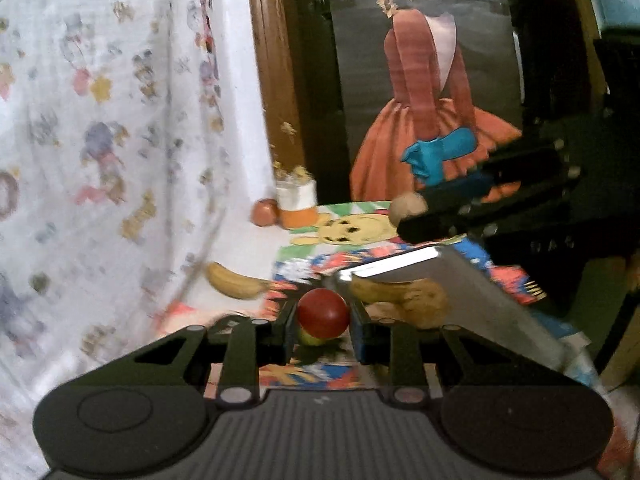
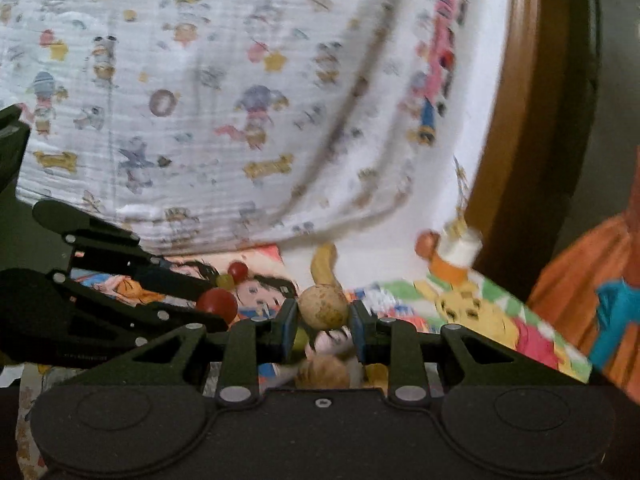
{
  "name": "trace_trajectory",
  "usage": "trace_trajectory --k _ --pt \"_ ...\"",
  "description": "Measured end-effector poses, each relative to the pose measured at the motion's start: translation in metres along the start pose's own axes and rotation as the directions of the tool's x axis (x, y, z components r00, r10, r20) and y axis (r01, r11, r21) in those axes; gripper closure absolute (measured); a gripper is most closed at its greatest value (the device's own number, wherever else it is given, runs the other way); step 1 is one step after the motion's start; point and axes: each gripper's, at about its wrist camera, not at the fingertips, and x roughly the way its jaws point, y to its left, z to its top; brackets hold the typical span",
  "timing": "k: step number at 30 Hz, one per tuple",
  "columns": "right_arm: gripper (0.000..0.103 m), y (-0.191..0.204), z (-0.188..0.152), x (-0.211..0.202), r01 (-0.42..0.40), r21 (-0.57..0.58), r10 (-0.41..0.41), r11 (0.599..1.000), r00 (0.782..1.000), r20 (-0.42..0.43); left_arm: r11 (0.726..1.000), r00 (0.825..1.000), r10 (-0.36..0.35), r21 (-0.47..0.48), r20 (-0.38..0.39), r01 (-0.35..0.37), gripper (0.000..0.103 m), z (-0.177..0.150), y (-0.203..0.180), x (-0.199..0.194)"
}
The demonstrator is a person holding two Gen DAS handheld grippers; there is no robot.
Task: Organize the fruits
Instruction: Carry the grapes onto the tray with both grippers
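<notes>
My left gripper (image 1: 323, 316) is shut on a red round fruit (image 1: 323, 312), held above the patterned mat. A small yellow-green fruit (image 1: 312, 338) lies just beneath it. My right gripper (image 2: 323, 312) is shut on a beige round fruit (image 2: 323, 306). The right gripper (image 1: 412, 212) shows at the upper right of the left wrist view, over a metal tray (image 1: 472, 292) that holds a brown knobbly piece (image 1: 404, 298). In the right wrist view the left gripper (image 2: 212, 304) is at the left with the red fruit (image 2: 218, 304). A banana (image 1: 234, 280) lies on the white cloth.
A white jar on an orange base (image 1: 298, 204) stands at the back beside a reddish fruit (image 1: 264, 212). A printed white cloth (image 1: 100, 120) hangs behind. A brown frame (image 1: 272, 80) borders a dark panel with an orange-skirted figure. Small red and green fruits (image 2: 234, 274) lie on the mat.
</notes>
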Motion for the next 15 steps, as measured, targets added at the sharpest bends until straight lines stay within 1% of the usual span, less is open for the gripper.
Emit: trace_trajectory --k 3,5,7,10,15 --pt "0.073 -0.007 -0.017 0.001 0.029 0.046 -0.028 0.999 0.999 -0.024 0.999 0.999 -0.038 -0.037 -0.014 0.038 0.072 -0.005 -0.014 0.008" --pt "0.073 -0.013 -0.030 0.005 0.064 0.078 -0.061 0.995 0.997 -0.045 0.997 0.998 -0.056 -0.059 -0.027 0.055 0.072 -0.010 -0.020 0.013" --pt "0.073 -0.019 -0.045 0.010 0.098 0.122 -0.088 0.988 0.993 -0.083 0.995 0.997 -0.068 -0.078 -0.041 0.064 0.072 -0.017 -0.024 0.017" --pt "0.073 -0.024 -0.063 0.016 0.116 0.167 -0.096 0.979 0.988 -0.124 0.993 0.994 -0.082 -0.085 -0.074 0.076 0.072 -0.026 -0.029 0.025" --pt "0.073 -0.026 -0.082 0.018 0.099 0.213 -0.068 0.972 0.987 -0.147 0.992 0.986 -0.104 -0.090 -0.128 0.092 0.072 -0.038 -0.035 0.038"
